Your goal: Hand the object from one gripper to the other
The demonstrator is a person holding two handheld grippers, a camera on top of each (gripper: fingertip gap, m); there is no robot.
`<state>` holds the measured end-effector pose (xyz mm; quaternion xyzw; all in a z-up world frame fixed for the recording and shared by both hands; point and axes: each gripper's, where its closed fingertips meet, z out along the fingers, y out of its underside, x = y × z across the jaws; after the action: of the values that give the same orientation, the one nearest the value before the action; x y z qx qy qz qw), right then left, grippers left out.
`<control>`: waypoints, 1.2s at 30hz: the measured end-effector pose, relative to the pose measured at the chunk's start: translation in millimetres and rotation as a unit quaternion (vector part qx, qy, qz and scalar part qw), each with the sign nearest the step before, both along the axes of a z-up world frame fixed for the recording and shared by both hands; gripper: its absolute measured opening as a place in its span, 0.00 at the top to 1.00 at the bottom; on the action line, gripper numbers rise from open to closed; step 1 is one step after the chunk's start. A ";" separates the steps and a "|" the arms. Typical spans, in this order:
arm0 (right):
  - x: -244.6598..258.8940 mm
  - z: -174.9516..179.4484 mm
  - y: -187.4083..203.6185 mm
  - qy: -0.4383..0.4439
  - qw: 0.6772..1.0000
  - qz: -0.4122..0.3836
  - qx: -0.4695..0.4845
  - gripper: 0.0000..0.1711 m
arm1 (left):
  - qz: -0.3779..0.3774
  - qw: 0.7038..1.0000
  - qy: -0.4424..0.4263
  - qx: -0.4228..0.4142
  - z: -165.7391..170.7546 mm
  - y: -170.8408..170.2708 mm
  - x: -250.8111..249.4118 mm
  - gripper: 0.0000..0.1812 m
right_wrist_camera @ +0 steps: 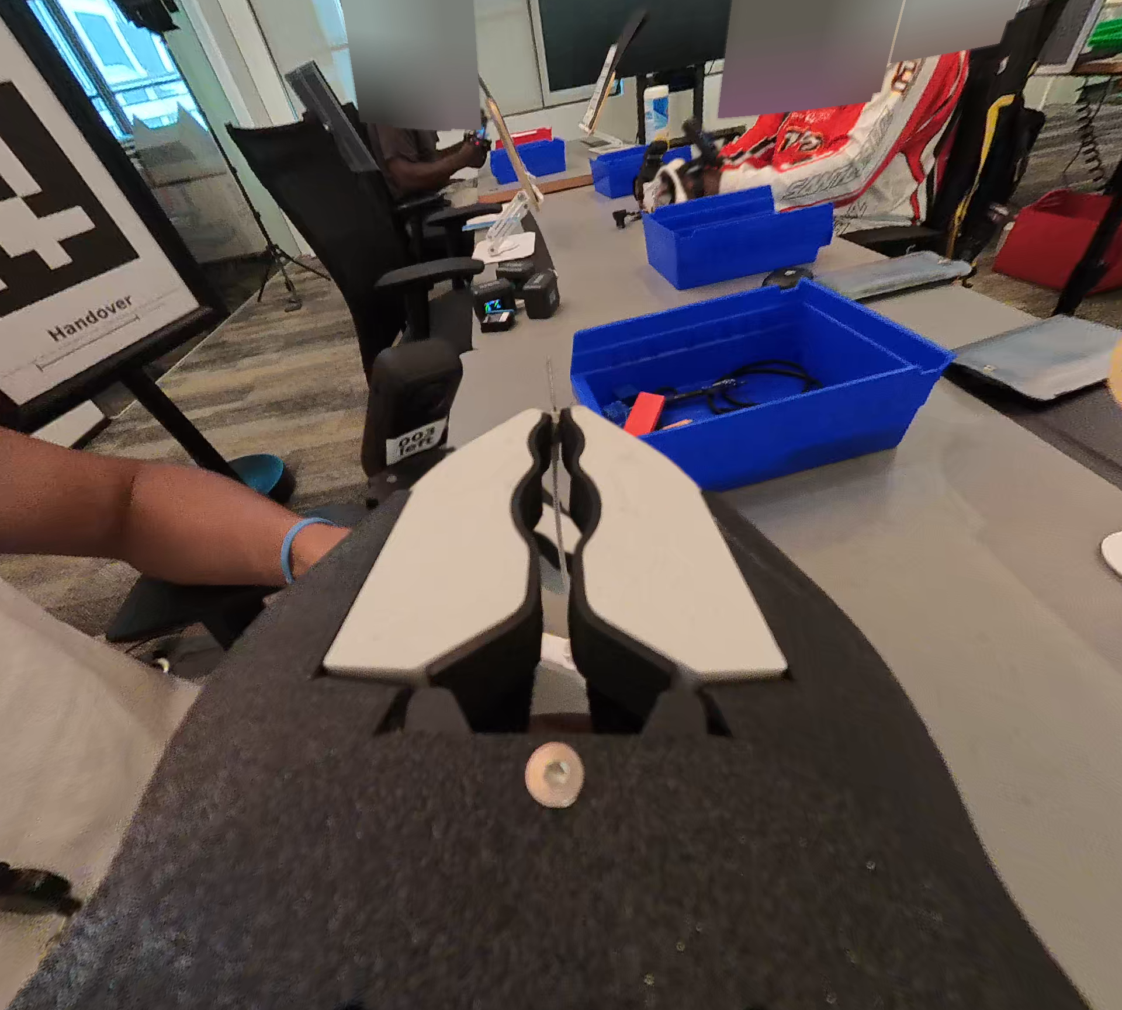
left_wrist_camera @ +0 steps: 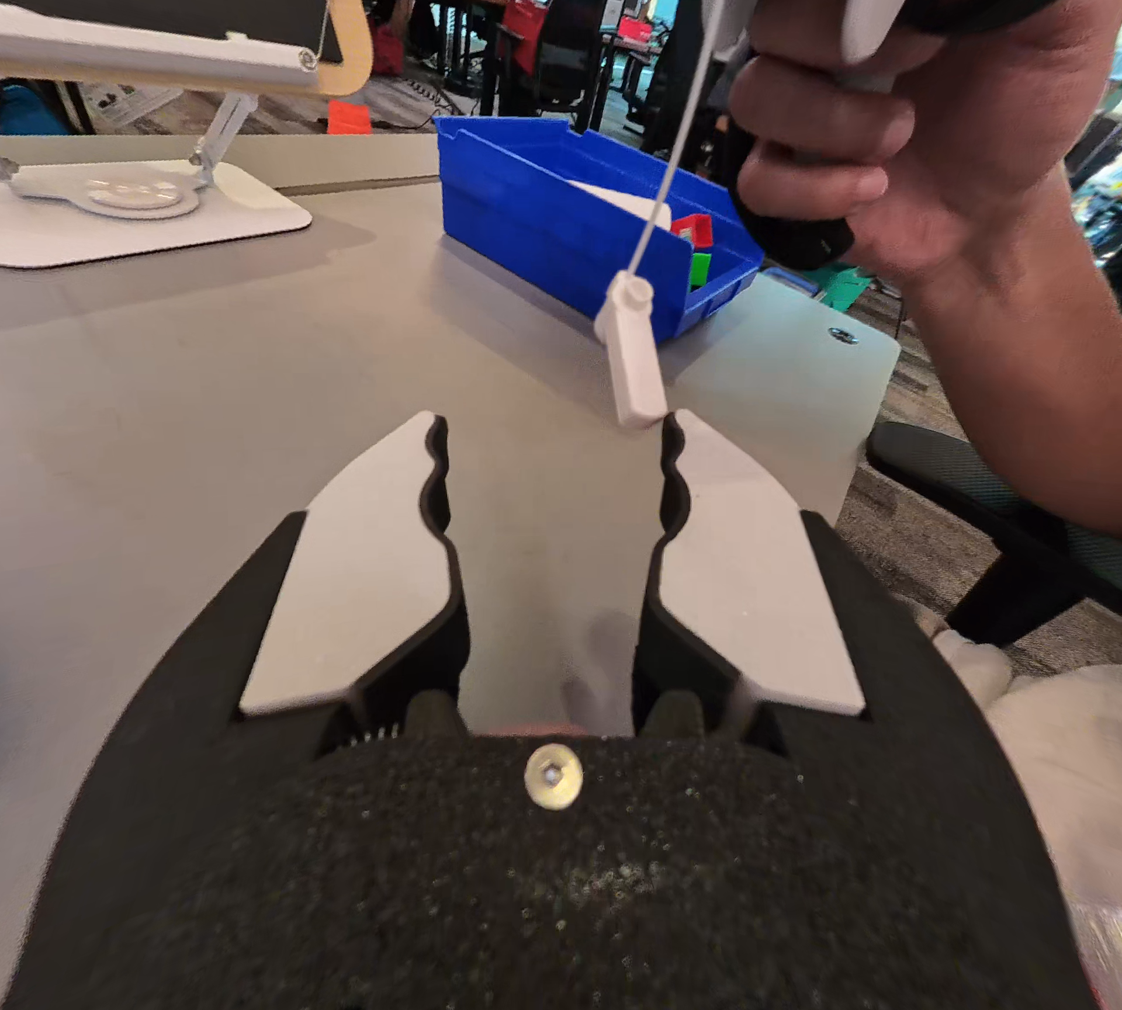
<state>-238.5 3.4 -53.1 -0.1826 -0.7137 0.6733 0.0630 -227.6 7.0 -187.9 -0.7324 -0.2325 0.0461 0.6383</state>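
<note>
The object is a thin white rod (left_wrist_camera: 680, 119) with a white block-shaped end piece (left_wrist_camera: 631, 362). It hangs down from above in the left wrist view. The end piece sits just beyond my left gripper (left_wrist_camera: 555, 422) and touches, or nearly touches, the tip of its right finger (left_wrist_camera: 716, 495). My left gripper is open and empty above the grey table (left_wrist_camera: 243, 404). My right gripper (right_wrist_camera: 555, 416) is shut on the rod (right_wrist_camera: 557, 501), which shows as a thin line between the pads. A hand (left_wrist_camera: 911, 161) holds the right gripper at the upper right of the left wrist view.
A blue bin (left_wrist_camera: 534, 228) with red and green blocks stands behind the end piece. A white tablet stand (left_wrist_camera: 152, 204) is at the left. In the right wrist view a blue bin (right_wrist_camera: 777, 453) with cables lies ahead; an office chair (right_wrist_camera: 340, 204) and a sign board (right_wrist_camera: 67, 252) stand to the left. My hands' fingertips stand some 15 cm from each other.
</note>
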 end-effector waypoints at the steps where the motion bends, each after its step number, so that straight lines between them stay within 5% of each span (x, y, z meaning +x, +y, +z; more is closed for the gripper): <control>1: -0.5 3.4 -0.2 0.003 1.000 -0.003 -0.004 0.98 | -0.007 1.000 0.004 0.004 2.0 1.4 2.1 0.62; 8: 0.1 -6.4 -13.4 -0.009 1.000 -0.004 -0.002 0.98 | -0.014 0.998 0.054 0.004 11.3 6.0 8.9 0.71; 11: -1.0 -8.6 -15.1 -0.020 1.000 -0.001 -0.010 0.98 | -0.027 0.997 0.070 -0.010 9.8 5.8 13.0 0.93; 18: -10.5 -10.4 -1.8 -0.024 0.999 -0.014 -0.022 0.98 | -0.012 0.994 0.099 -0.043 8.5 -1.1 9.3 0.93; 23: -2.9 -43.9 8.5 0.011 1.000 0.003 0.016 0.69 | -0.045 0.998 0.034 0.016 15.2 -3.1 11.5 0.93; 26: 10.0 -83.5 8.5 0.030 0.999 0.028 0.036 0.74 | -0.095 0.990 -0.036 0.095 26.4 -2.6 18.8 0.93; 31: 33.5 -87.6 3.8 0.085 0.992 0.076 -0.049 0.72 | -0.153 0.958 -0.136 0.202 41.1 -4.7 25.1 0.93; 36: 16.3 -101.6 0.7 0.255 0.959 -0.062 0.105 0.62 | -0.144 0.931 -0.212 0.260 39.2 -9.5 14.9 0.94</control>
<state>-222.2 4.1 -154.7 -0.0407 -0.7277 0.6139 0.3032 -212.6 -2.5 -148.7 -0.5590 -0.2588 -0.2646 0.7419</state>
